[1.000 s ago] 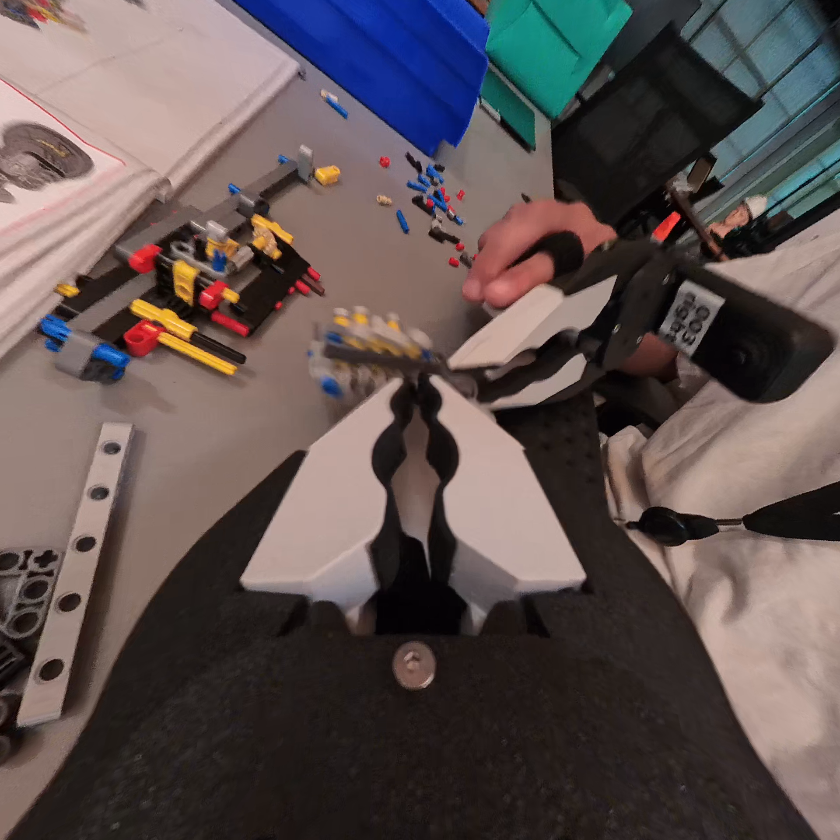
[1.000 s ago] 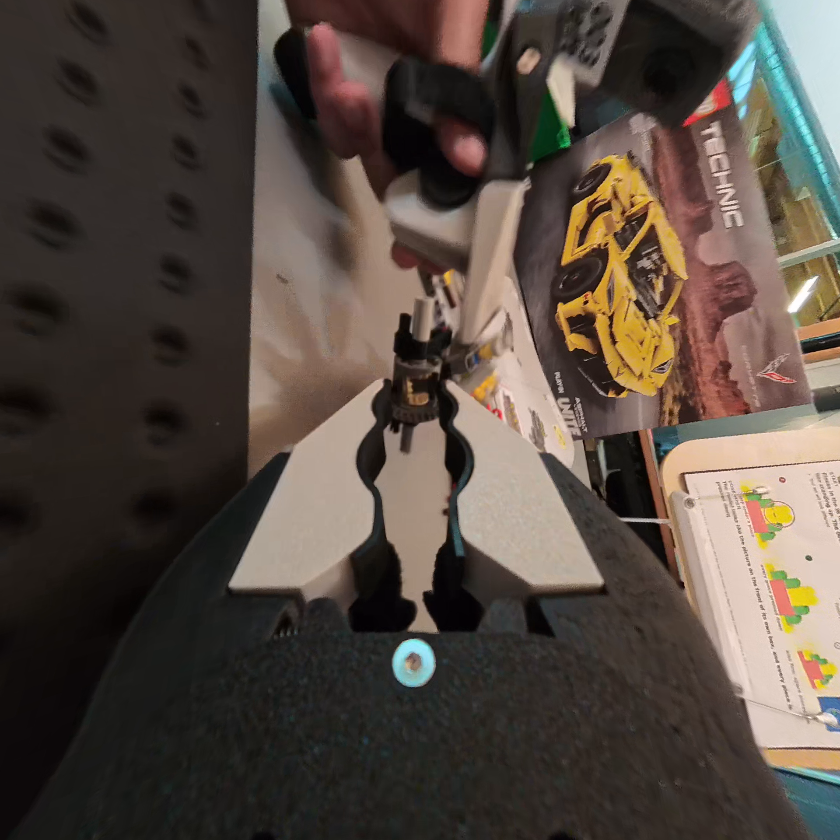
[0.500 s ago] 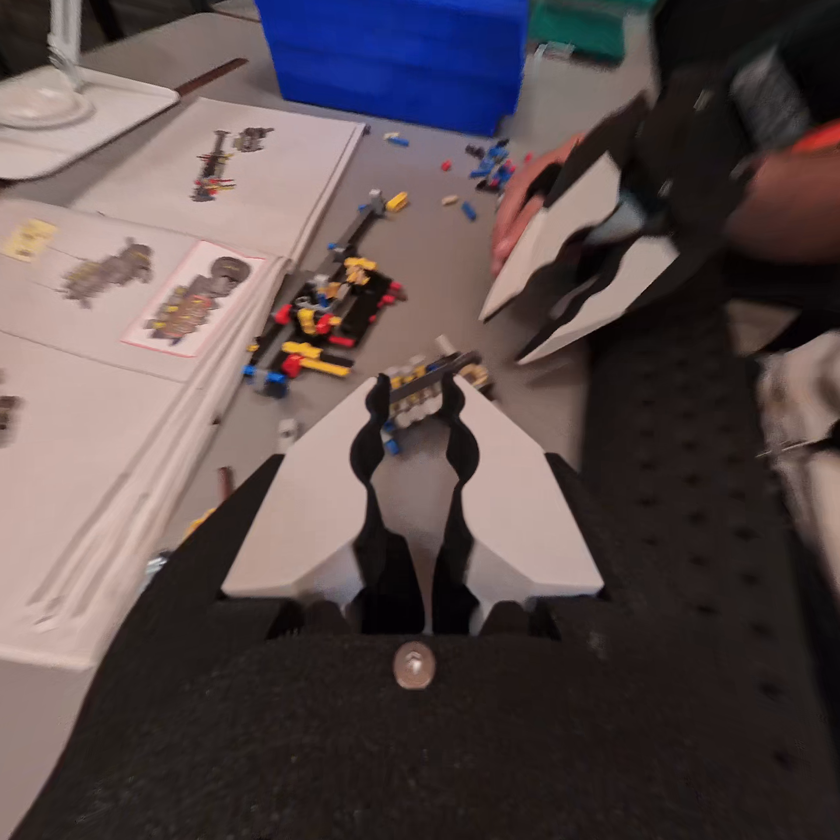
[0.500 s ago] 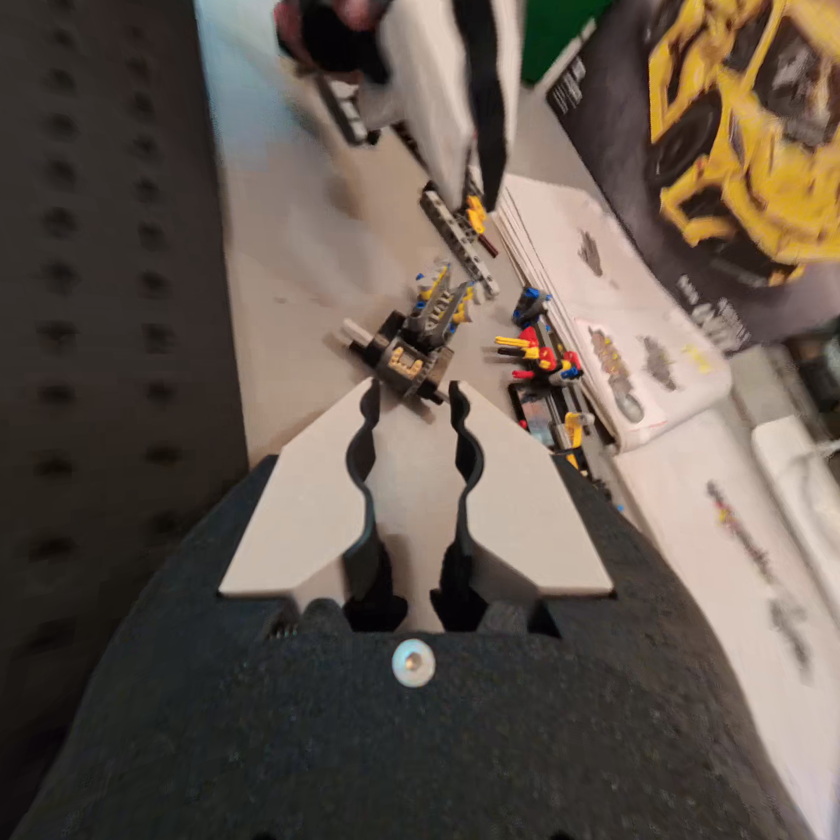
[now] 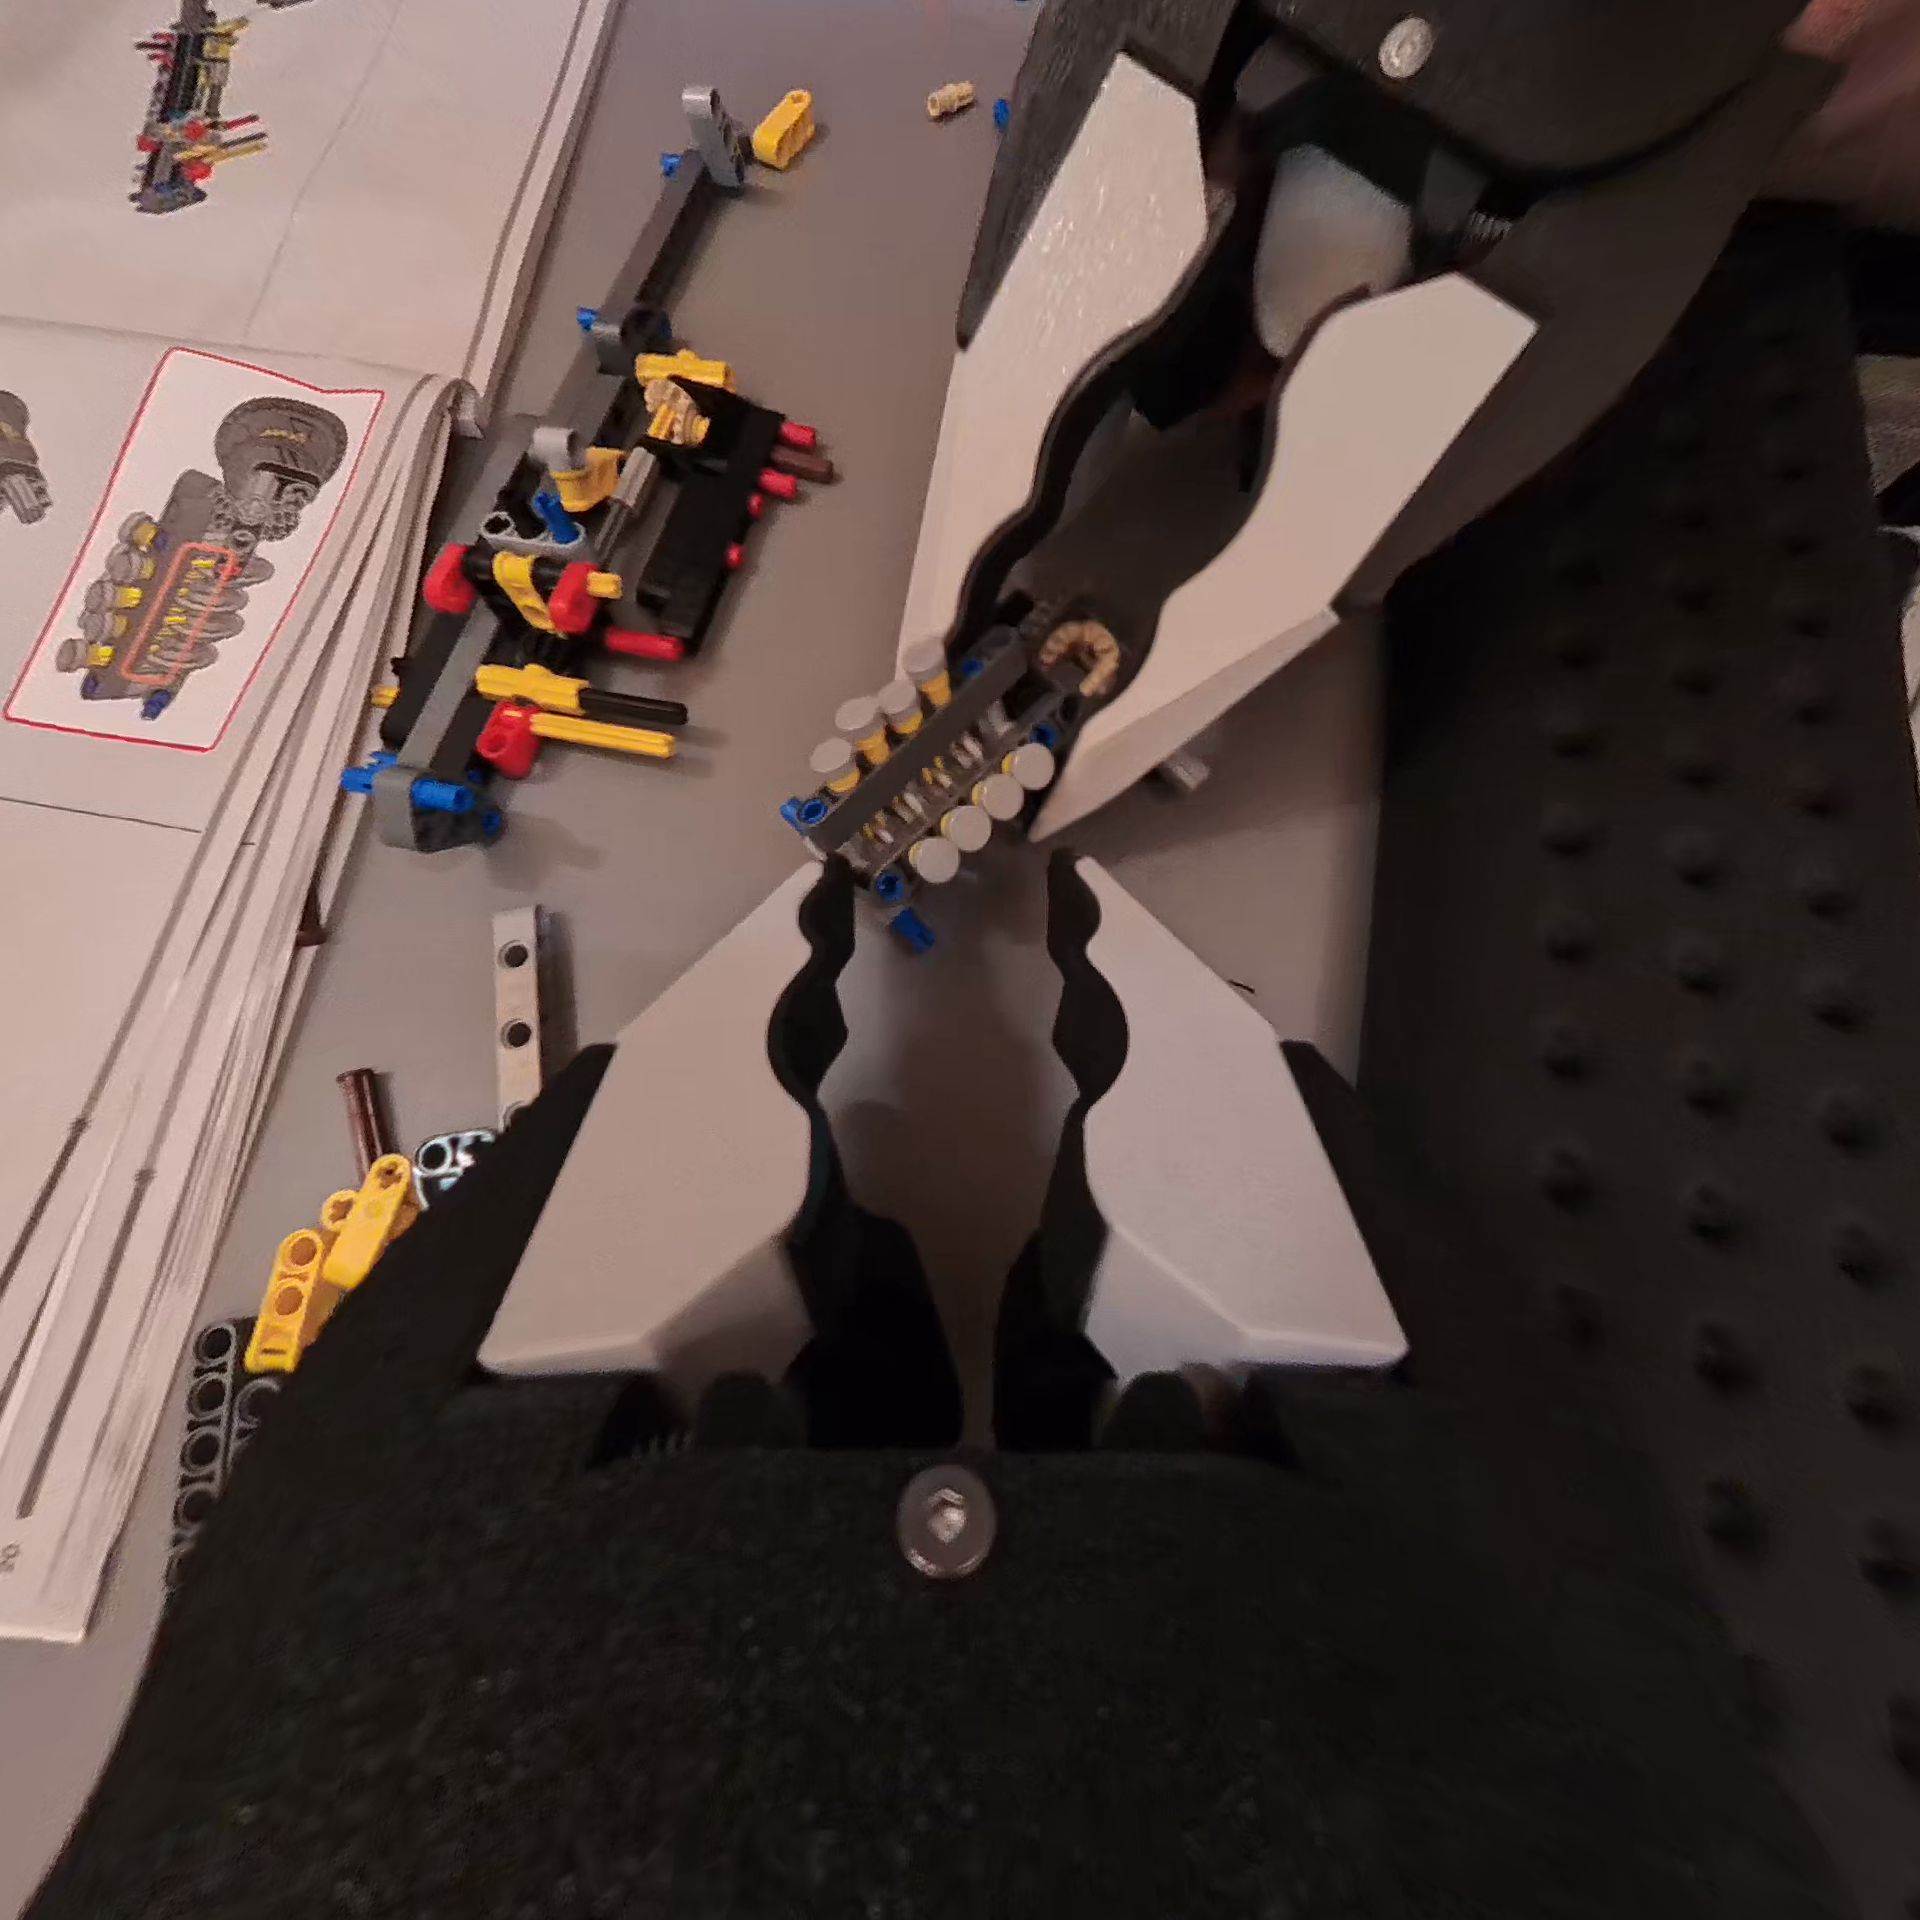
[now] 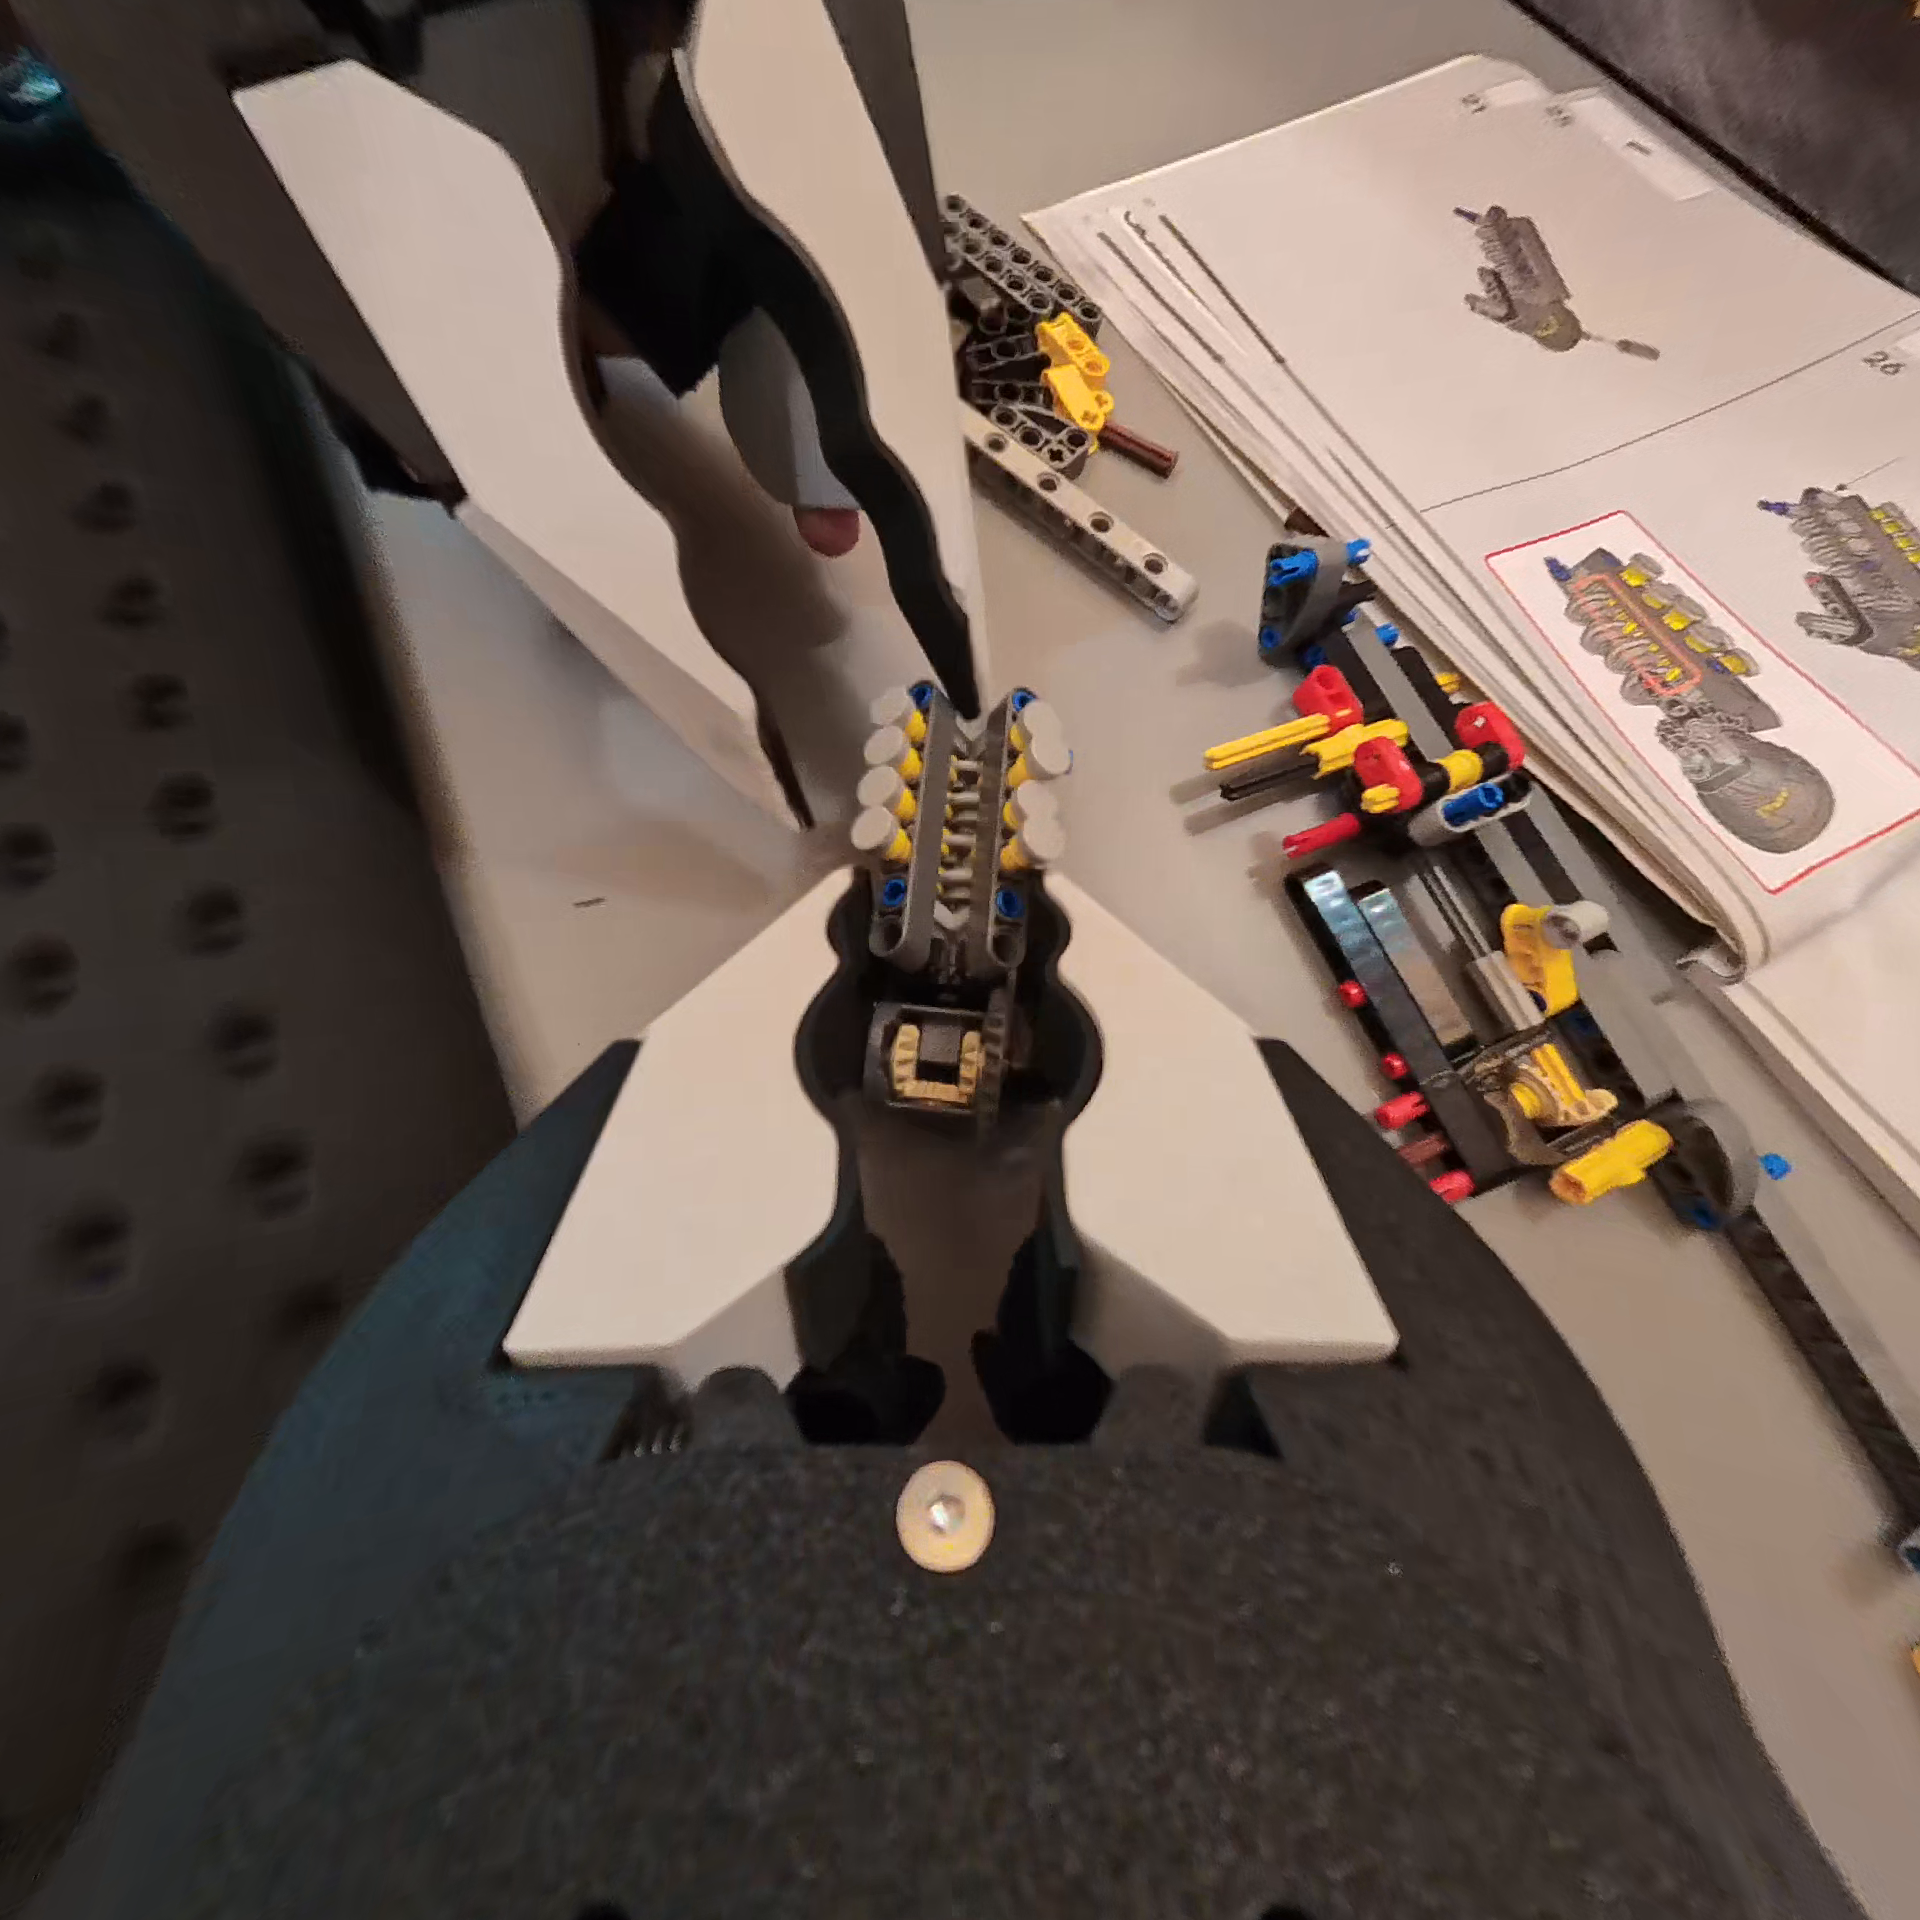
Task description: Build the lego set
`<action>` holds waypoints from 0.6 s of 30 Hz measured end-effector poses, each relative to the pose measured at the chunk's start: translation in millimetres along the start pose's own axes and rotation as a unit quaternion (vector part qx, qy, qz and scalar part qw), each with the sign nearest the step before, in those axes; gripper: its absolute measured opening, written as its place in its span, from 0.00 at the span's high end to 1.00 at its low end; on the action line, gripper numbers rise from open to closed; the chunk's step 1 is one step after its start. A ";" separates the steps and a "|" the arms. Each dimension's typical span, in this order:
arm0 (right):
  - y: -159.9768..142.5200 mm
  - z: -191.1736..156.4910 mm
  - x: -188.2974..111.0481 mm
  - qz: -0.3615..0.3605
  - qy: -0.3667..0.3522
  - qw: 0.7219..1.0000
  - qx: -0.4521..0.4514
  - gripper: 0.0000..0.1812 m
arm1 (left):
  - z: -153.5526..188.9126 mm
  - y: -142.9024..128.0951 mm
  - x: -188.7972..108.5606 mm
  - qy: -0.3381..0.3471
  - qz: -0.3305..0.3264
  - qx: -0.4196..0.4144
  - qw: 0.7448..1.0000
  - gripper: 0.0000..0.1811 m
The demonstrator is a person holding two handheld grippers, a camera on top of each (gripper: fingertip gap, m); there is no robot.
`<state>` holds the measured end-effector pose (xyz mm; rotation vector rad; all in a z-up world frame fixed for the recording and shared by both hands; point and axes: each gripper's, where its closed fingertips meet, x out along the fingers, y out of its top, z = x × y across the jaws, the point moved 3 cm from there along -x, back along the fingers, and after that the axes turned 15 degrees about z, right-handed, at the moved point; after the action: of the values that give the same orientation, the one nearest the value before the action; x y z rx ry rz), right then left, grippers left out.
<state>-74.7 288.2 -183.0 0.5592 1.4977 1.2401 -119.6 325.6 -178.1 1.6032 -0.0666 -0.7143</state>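
Observation:
The grey engine block (image 5: 935,769) with yellow and white pistons lies on the grey table (image 5: 883,312). My right gripper (image 6: 951,888) is open. Its fingers closely flank the block (image 6: 956,821), whose tan gear end (image 6: 935,1070) sits deep between the jaws. In the left wrist view the right gripper (image 5: 977,743) comes in from the top right. My left gripper (image 5: 945,878) is open and empty, its tips at the block's blue-pinned near end. In the right wrist view the left gripper (image 6: 878,764) comes from the top, one fingertip (image 6: 961,686) at the block's far end.
A black, red and yellow chassis assembly (image 5: 582,603) (image 6: 1455,935) lies beside the open instruction booklet (image 5: 208,312) (image 6: 1558,312). Loose parts lie nearby: a grey beam (image 5: 517,997) (image 6: 1081,520) and yellow connectors (image 5: 332,1247). A black perforated mat (image 5: 1662,1039) borders the table. Less than 4 cm separates the two grippers' tips.
A second ago both grippers held the block in the air. Half a second ago it lay on the table with both back. Now the right has slid around it and the left has closed in.

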 end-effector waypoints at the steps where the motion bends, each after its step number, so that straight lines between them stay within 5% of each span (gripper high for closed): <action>1: -1.1 0.4 -2.5 0.000 0.016 1.000 0.007 0.84 | 0.2 1.0 -1.9 0.000 0.006 0.003 1.000 0.81; 4: 2.6 -3.6 -15.0 0.028 0.126 0.987 0.099 0.85 | -0.2 8.6 -8.2 -0.006 0.043 -0.014 0.999 0.77; 8: 29.8 -3.1 -33.8 0.113 0.262 0.933 0.221 0.85 | 17.4 32.5 -12.4 -0.074 0.122 -0.068 0.987 0.74; 18: 46.3 -3.4 -32.4 0.151 0.226 0.951 0.147 0.85 | 14.4 41.9 -14.3 -0.080 0.171 -0.143 0.972 0.72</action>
<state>-79.1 275.6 -128.0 0.7568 2.0639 1.4568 -122.9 311.7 -133.8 1.2163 -0.3356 -0.5528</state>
